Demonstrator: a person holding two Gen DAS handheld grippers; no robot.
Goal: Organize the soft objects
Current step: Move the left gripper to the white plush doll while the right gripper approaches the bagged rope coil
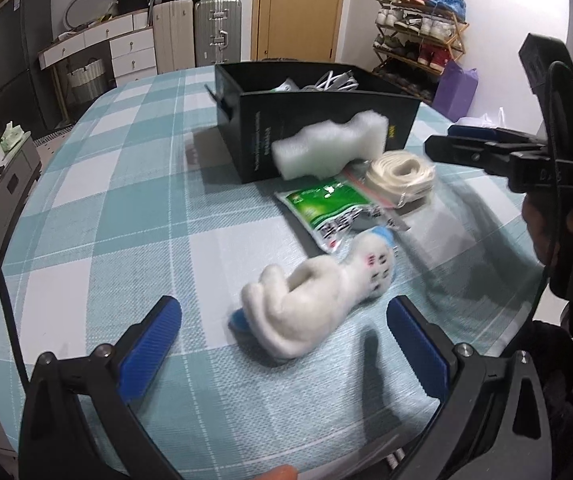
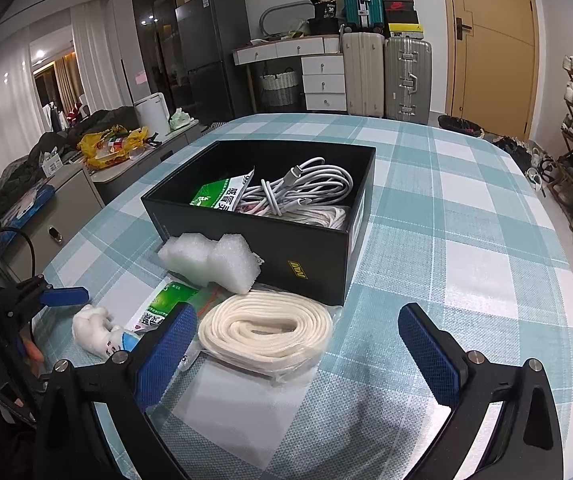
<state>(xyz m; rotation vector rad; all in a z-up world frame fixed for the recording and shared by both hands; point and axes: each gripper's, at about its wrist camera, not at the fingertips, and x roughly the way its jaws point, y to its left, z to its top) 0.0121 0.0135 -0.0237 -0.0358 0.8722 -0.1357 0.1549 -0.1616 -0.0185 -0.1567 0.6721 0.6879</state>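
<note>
1. Plush toy [image 1: 310, 304], white with blue ends, lying on its side on the checked tablecloth [image 1: 126, 208], near the box but apart from it.
2. Left gripper [image 1: 284, 346] held low over the cloth, jaws spread wide, 1 blue pad on each side of the toy, neither touching it; nothing held.
3. Right gripper [image 2: 298, 356] also spread wide and empty, hovering above the bagged rope coil [image 2: 266, 330]; seen from the left wrist view reaching in from the right, gripped by a hand [image 1: 558, 228].
4. Black box [image 2: 306, 256] open-topped on the cloth, holding grey cables [image 2: 306, 186], a green packet [image 2: 218, 196] propped at the left and a pale rope bundle [image 2: 326, 214] at the near right.
5. Foam piece [image 2: 210, 260] resting against the box's near wall, on top of the items below it.
6. Second green packet [image 1: 326, 204] flat on the cloth between foam and toy, its corner close to the toy's head.
7. Coil in its clear bag just beside the box's near wall, partly overlapping that packet.
</note>
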